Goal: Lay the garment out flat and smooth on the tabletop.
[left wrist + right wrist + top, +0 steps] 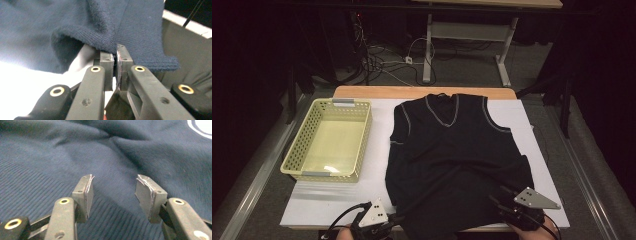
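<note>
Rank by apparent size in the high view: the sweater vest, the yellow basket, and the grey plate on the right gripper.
1. sweater vest, largest.
2. yellow basket, clearly smaller.
3. grey plate, smallest, even though it sits nearest the camera.

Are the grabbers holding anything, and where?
The left hand-held gripper pinches the dark sweater vest at its bottom hem corner. The right hand-held gripper is open, holding nothing.
</note>
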Tool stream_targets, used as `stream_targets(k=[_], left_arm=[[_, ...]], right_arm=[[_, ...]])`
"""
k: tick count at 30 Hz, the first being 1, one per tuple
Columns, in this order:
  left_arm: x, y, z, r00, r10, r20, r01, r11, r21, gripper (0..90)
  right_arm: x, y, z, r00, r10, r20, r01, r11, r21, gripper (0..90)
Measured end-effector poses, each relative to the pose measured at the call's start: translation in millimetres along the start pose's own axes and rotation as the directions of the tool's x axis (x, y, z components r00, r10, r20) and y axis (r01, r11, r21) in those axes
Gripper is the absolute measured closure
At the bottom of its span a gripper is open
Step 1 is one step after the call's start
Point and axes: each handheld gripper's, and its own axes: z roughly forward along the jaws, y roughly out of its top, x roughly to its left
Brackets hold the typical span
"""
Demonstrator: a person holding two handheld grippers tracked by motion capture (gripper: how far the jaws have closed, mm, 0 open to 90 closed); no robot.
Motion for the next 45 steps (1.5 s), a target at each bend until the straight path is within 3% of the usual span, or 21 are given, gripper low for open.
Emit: stream_targets(k=[3,8,10,14,17,19,25,28,33,36,38,41,43,45], left_arm=[[1.2,-12.1,-11.7,0.9997,-0.003,-0.024,0.003,0.9999,0.01,84.6],[9.1,-38.3,-23.1,0.9964,-0.08,-0.029,0.079,0.9962,-0.037,84.6],[11.7,-41.1,-24.4,0.9965,-0.075,-0.037,0.074,0.9969,-0.027,84.5],[16.1,-40.6,-21.7,0.9944,-0.103,-0.021,0.102,0.9935,-0.049,83.4],[19.4,-35.4,-20.4,0.9932,-0.114,-0.02,0.113,0.9912,-0.069,66.2],[24.1,-30.2,-22.6,0.9892,-0.145,-0.022,0.142,0.9847,-0.101,52.5],[38.1,-14.0,-22.1,0.9871,-0.158,-0.027,0.15,0.9718,-0.182,32.2],[42.6,-6.4,-15.6,0.9856,-0.167,-0.029,0.158,0.968,-0.195,23.7],[45.8,1.3,-1.7,0.9865,-0.163,-0.01,0.159,0.9709,-0.179,16.8],[49.0,3.3,2.5,0.9845,-0.175,0.0,0.172,0.9674,-0.185,14.9],[50.2,4.6,4.0,0.9849,-0.173,0.005,0.171,0.9665,-0.191,15.0],[48.0,7.2,6.9,0.9884,-0.152,0.006,0.15,0.9714,-0.184,15.0],[45.9,8.5,8.3,0.9898,-0.142,0.014,0.142,0.9731,-0.181,15.0],[44.3,10.6,10.1,0.991,-0.132,0.02,0.134,0.9752,-0.176,15.1]], right_arm=[[4.4,3.9,4.1,0.9998,-0.015,-0.014,0.015,1.0,-0.001,49.9],[9.1,6.1,4.0,0.9992,-0.031,-0.026,0.031,1.0,-0.004,49.9],[9.5,7.1,1.7,0.9993,-0.031,-0.019,0.031,0.999,-0.01,49.9],[7.8,4.8,-4.0,0.9997,-0.023,-0.005,0.023,1.0,-0.014,50.1],[2.7,-0.2,-11.1,0.9999,-0.002,0.017,0.002,1.0,-0.014,50.1],[-2.1,-4.5,-17.2,0.9993,0.014,0.036,-0.014,1.0,-0.017,50.1],[-16.0,-25.4,-36.4,0.9925,0.068,0.102,-0.068,0.998,-0.001,50.5],[-25.4,-37.6,-43.2,0.985,0.111,0.132,-0.113,0.993,0.013,49.1],[-31.9,-47.8,-45.8,0.9759,0.15,0.158,-0.157,0.987,0.032,46.7],[-33.4,-47.7,-39.5,0.9754,0.175,0.134,-0.181,0.983,0.037,46.3],[-32.1,-46.9,-34.9,0.9765,0.17,0.132,-0.175,0.984,0.03,51.4],[-29.5,-44.9,-33.6,0.9866,0.14,0.083,-0.143,0.989,0.035,81.8],[-23.5,-44.1,-36.8,0.9917,0.092,0.09,-0.097,0.994,0.048,86.3],[-18.3,-45.6,-44.4,0.9929,0.074,0.094,-0.08,0.995,0.06,86.9]])
